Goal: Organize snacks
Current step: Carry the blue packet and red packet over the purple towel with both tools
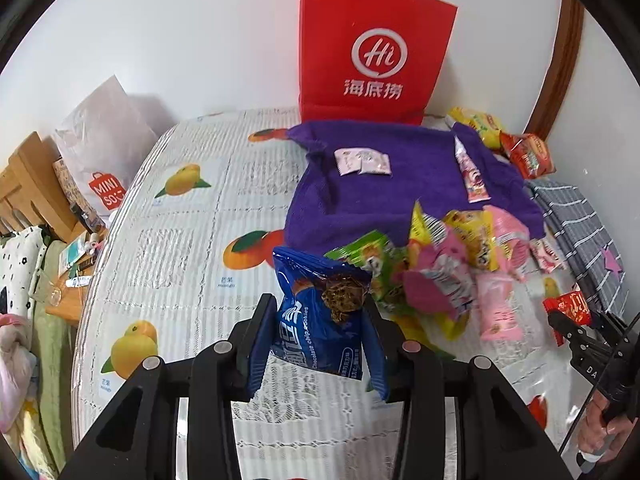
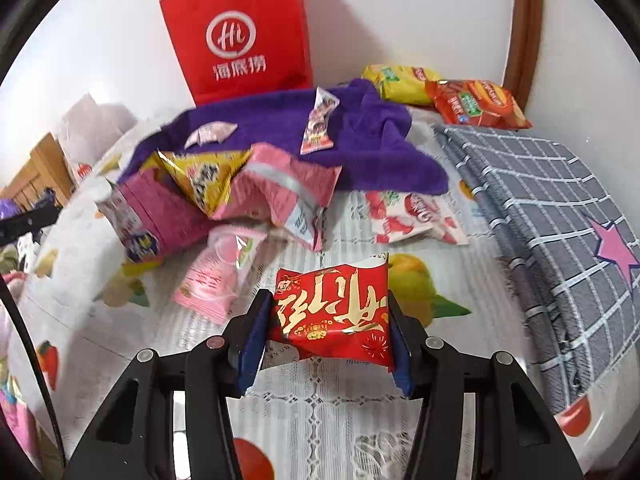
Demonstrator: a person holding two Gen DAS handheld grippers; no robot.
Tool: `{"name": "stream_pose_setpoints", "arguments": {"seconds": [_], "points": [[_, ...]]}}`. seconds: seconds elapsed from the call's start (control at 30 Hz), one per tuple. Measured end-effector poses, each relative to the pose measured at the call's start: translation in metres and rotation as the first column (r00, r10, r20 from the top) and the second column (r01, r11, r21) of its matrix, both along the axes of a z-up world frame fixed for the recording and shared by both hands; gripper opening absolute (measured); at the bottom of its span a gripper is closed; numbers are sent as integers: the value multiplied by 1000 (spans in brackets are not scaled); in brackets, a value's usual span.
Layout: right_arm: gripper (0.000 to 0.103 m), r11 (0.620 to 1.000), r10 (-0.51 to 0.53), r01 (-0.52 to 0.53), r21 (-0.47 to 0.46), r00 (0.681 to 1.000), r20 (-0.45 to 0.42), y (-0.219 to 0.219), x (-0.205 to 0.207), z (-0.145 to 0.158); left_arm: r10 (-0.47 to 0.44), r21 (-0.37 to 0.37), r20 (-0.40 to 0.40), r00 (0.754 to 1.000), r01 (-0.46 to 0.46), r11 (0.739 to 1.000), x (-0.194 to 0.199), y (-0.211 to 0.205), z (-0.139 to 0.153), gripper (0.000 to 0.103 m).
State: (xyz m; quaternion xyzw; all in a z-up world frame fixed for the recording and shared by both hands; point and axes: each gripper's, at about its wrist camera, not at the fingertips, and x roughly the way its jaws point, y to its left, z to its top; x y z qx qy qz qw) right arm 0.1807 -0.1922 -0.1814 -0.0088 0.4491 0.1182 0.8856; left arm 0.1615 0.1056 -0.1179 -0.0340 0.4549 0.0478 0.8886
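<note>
Tongs [image 1: 320,320] pinch crinkly blue foil cookie packet [image 1: 320,320].

Green packet [image 1: 366,258] print blurred, perhaps partly hidden by blue bag [image 1: 320,320].

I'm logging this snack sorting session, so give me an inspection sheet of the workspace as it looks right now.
Surface: table under a fruit-print cover.
Job's things: blue cookie packet and red gold-lettered packet, each held; mixed snack heap at the near edge of the purple towel; three small packets lie on the towel; yellow and orange packs by the wall.
Clutter: grey checked cloth; red paper bag upright against the wall.
Grippers: left gripper shut on the blue cookie packet; right gripper shut on the red gold-lettered packet.
Cables: thin black cable beside the right gripper.
Surroundings: white wall, wooden furniture with a white shopping bag on it.
</note>
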Motion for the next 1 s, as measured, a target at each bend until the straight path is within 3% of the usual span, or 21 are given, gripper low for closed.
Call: {"name": "stream_pose_setpoints", "arguments": {"seconds": [0.4,0.77,1.0], "points": [[53,996,-78,76,38,996,35,-18,15,57,6,-7,60,998,-6,1000,10,-13,43,39],[53,998,-38,33,57,995,90,-6,53,98,0,10,107,994,-1,1000,45,-26,74,39],[53,995,5,-13,100,997,75,4,81,105,-20,5,117,993,20,1000,68,-35,80,39]]}}
